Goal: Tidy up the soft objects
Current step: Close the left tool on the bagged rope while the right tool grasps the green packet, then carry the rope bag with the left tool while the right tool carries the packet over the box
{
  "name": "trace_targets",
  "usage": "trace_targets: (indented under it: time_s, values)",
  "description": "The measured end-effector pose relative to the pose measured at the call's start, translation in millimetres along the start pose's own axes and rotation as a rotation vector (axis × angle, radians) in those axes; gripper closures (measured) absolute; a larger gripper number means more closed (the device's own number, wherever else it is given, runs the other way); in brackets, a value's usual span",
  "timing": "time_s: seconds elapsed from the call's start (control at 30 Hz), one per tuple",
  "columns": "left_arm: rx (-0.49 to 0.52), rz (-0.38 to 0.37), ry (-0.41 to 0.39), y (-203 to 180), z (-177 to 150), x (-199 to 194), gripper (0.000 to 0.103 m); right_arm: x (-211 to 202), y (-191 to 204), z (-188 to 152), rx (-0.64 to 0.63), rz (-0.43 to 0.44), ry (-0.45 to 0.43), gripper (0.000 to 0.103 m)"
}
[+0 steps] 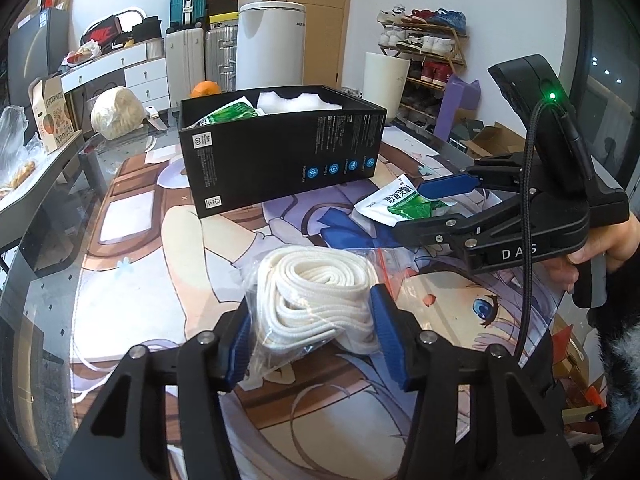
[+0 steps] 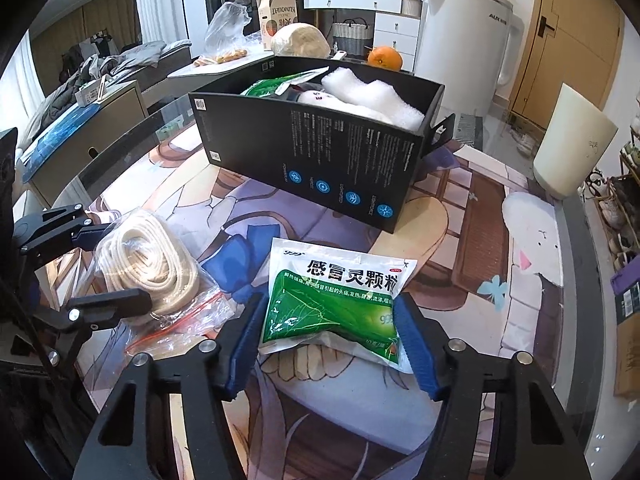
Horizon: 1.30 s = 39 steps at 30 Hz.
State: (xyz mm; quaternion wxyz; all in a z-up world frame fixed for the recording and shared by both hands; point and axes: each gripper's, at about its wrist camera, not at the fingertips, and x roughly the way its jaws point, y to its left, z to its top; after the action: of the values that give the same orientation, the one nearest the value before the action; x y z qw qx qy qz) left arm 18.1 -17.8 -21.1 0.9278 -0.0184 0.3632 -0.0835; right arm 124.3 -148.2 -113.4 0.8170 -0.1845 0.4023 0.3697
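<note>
Left gripper [image 1: 312, 336] half closed around bagged rope [image 1: 320, 300], pads touching or all but touching the plastic on both sides; hard to say whether pressing yet. Right gripper [image 2: 332, 344] likewise half closed astride green sachet [image 2: 336, 300], pads at its two side edges, contact probable but not certain.

Both lying flat on desk [image 2: 472, 280], just in front of black box [image 2: 320, 152], rope to the left of sachet. Box already holding another green sachet and white foam.

Rope: light, soft, springy, loose inside a slippery clear bag; likely to squash and slide, so best pinched across the thick middle of the coil, not by the film alone. Sachet: light, limp, granules shifting inside, glossy skin; best gripped across the full body near the lower half, away from the thin sealed edges.

Both tilted steeply down toward the desk, side by side, right hand [image 1: 600, 248] visible on its handle.
</note>
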Motion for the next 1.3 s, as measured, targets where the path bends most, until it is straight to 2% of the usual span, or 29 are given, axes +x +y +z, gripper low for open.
trace_targets:
  time_s: [0.07, 0.1, 0.13, 0.4, 0.7, 0.97, 1.3]
  values:
    - [-0.002, -0.003, -0.005, 0.0, 0.1, -1.7, 0.052, -2.8, -0.7, 0.3, 0.004, 0.008, -0.009, 0.042]
    - [-0.003, -0.003, -0.009, 0.5, -0.2, -2.7, 0.054, -4.5, -0.9, 0.7, 0.004, 0.017, -0.015, 0.059]
    - [-0.006, -0.006, -0.011, 0.9, 0.1, -3.2, 0.055, -5.2, -1.7, 1.0, 0.009, 0.025, -0.009, 0.061]
    - [-0.014, -0.012, -0.015, 2.6, 0.7, -4.2, 0.057, -4.7, -2.6, -0.4, -0.001, 0.014, -0.013, 0.063]
    - [-0.061, -0.034, -0.041, 11.7, 3.5, -9.1, 0.068, -13.1, -3.5, 1.4, 0.004, 0.026, -0.044, 0.067]
    - [-0.063, -0.031, -0.053, 12.5, 4.1, -11.0, 0.071, -27.0, -2.9, 5.2, 0.002, 0.033, -0.079, 0.067]
    - [-0.069, -0.032, -0.083, 15.4, 7.4, -18.4, 0.081, -33.4, -3.6, 6.7, 0.006, 0.034, -0.099, 0.067]
